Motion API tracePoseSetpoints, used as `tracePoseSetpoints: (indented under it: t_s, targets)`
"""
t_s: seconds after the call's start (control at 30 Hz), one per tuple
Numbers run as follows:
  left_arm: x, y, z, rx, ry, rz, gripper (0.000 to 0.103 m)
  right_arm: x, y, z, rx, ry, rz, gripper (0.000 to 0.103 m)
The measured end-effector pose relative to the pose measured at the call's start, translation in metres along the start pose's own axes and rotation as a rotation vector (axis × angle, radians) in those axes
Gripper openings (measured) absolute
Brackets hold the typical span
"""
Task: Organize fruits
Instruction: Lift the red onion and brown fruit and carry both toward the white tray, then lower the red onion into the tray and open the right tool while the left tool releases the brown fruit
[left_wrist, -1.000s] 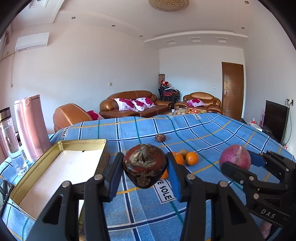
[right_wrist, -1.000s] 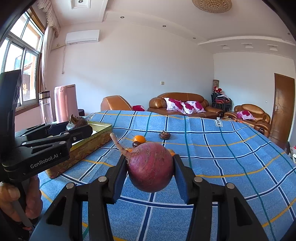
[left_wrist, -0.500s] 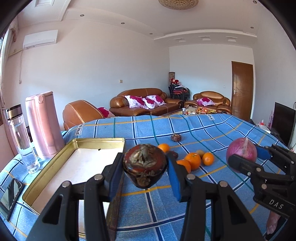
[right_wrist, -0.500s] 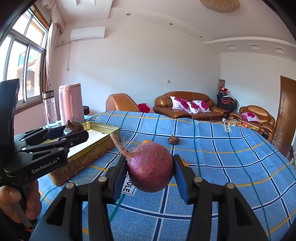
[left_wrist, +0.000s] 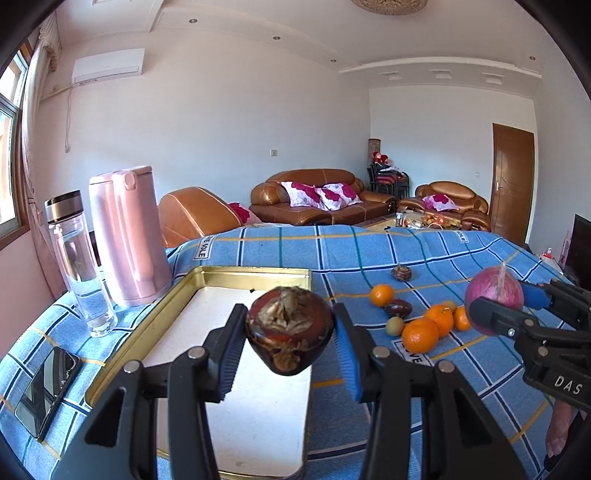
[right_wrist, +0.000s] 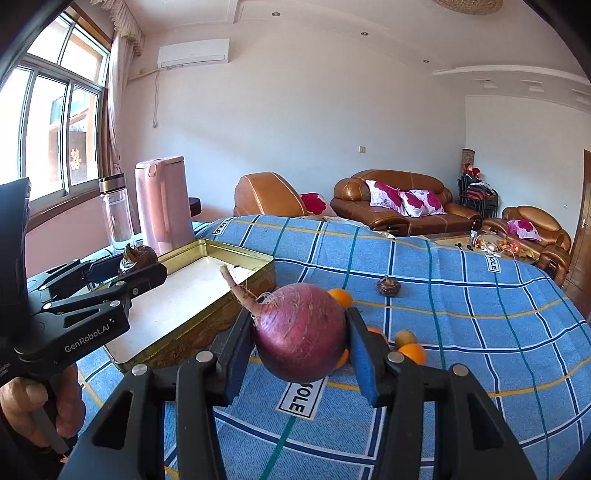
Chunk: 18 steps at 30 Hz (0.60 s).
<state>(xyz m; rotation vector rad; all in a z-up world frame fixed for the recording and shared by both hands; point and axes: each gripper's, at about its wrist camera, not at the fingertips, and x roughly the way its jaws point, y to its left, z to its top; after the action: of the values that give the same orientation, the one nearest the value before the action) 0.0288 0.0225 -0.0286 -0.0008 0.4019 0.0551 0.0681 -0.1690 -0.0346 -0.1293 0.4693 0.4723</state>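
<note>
1. Two fruits are in transit toward the gold tray (left_wrist: 255, 274). Your left gripper (left_wrist: 290, 334) clamps a dark brown mangosteen (left_wrist: 290, 330) between its blue pads; your right gripper (right_wrist: 301, 341) clamps a purple round fruit with a pale stalk (right_wrist: 301, 338).
2. Judge the step in hand as the carry-and-place phase. The mangosteen hangs above the tray's white floor, near its right wall. The purple fruit hangs over the blue checked cloth (right_wrist: 461, 295), just right of the tray and not yet above it.
3. For the next move, lower the left gripper until the mangosteen nears the tray floor, then spread the fingers. Keep clear of the tray rim.
4. Bring the right gripper leftward over the rim before releasing; the stalk points toward the tray and may catch the wall.
5. Note the fruits left on the cloth: several oranges (left_wrist: 419, 334), a small yellowish fruit (left_wrist: 394, 325), one dark fruit beside them and a second mangosteen (left_wrist: 401, 273) farther back.
6. Compared with one second ago, both grippers have shifted left. The tray then lay well left of the mangosteen; now it lies directly beneath it. The pink jug (left_wrist: 127, 236) and clear bottle (left_wrist: 79, 262) appear nearer. Both grips are unchanged.
</note>
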Motion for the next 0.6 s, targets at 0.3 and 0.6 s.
tracePoseSetpoints:
  t_s: [0.3,0.6]
  targets:
    - [0.009,0.034,0.0,-0.026,0.037,0.072,0.048,0.021,0.024,0.016,-0.048,0.034,0.047,0.051]
    - [0.017,0.056,0.0,-0.026,0.07,0.121,0.048,0.04,0.044,0.036,-0.062,0.048,0.098,0.051]
